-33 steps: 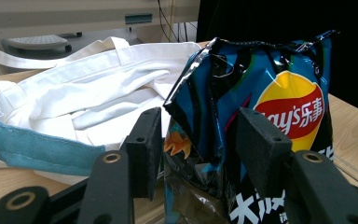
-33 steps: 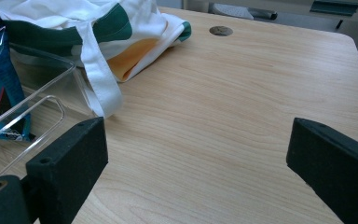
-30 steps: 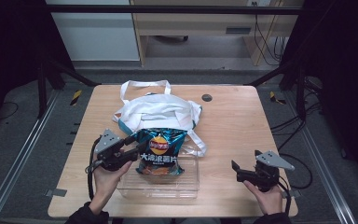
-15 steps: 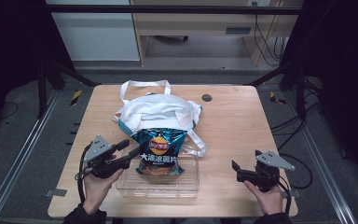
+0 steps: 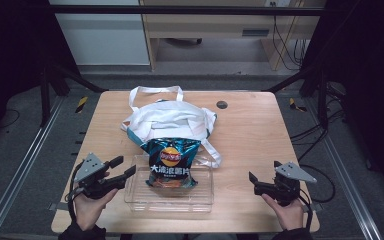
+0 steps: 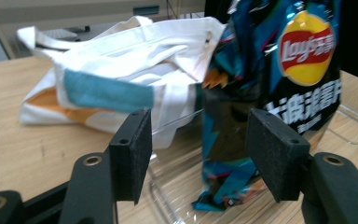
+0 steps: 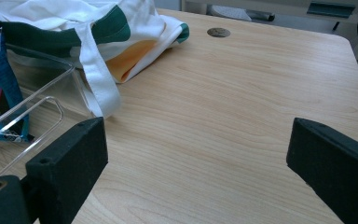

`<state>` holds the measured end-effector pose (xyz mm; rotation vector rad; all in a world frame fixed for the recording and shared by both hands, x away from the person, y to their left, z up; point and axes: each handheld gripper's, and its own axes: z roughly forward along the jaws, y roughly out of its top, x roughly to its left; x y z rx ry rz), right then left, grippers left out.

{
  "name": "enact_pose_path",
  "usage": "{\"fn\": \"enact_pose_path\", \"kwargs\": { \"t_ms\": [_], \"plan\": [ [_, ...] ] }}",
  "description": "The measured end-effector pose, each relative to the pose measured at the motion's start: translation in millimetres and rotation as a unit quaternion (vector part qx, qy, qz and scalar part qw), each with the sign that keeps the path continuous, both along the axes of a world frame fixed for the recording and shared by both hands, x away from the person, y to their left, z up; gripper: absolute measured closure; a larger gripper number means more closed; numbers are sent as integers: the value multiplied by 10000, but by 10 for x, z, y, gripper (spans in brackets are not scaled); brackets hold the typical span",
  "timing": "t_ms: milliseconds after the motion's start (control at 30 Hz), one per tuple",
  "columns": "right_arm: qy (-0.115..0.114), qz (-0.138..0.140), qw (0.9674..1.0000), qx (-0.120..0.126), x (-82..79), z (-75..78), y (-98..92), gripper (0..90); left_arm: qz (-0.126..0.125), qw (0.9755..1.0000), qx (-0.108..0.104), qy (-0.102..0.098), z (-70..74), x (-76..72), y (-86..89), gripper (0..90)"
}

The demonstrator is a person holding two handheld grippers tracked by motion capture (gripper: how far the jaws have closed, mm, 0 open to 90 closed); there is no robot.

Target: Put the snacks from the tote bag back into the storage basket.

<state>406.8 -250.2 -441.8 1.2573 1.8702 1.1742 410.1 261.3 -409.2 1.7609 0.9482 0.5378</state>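
Chip bag propped in a clear tray, both hand-held grippers open and empty.

The chip bag (image 5: 171, 162) stands tilted in the tray (image 5: 200, 199), its top leaning on the tote (image 5: 167, 117) behind. The left hand-held gripper (image 5: 121, 168) sits just beside the tray's left edge, jaws apart and aimed at the bag; the right hand-held gripper (image 5: 251, 182) rests wide open over bare tabletop (image 5: 260, 130), well apart. Likely a re-grasp: pinch the bag's crimped edge lightly, avoiding the tray wall.
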Motion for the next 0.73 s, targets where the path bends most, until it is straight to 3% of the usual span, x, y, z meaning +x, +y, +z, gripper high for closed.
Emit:
{"fn": "enact_pose_path", "kwargs": {
  "t_ms": [433, 567, 733],
  "plan": [
    [13, -38, 10000, -20, -2, -1, -8, 54, 474, 9988, 35, 148, -274, 18, 359, 416],
    [23, -62, 10000, -36, 2, -5, -12, 54, 537, 9983, 212, 115, -321, 46, 394, 420],
    [40, -83, 9999, -69, 7, -11, -10, 55, 587, 9975, 298, 260, -377, 113, 422, 419]
  ]
}}
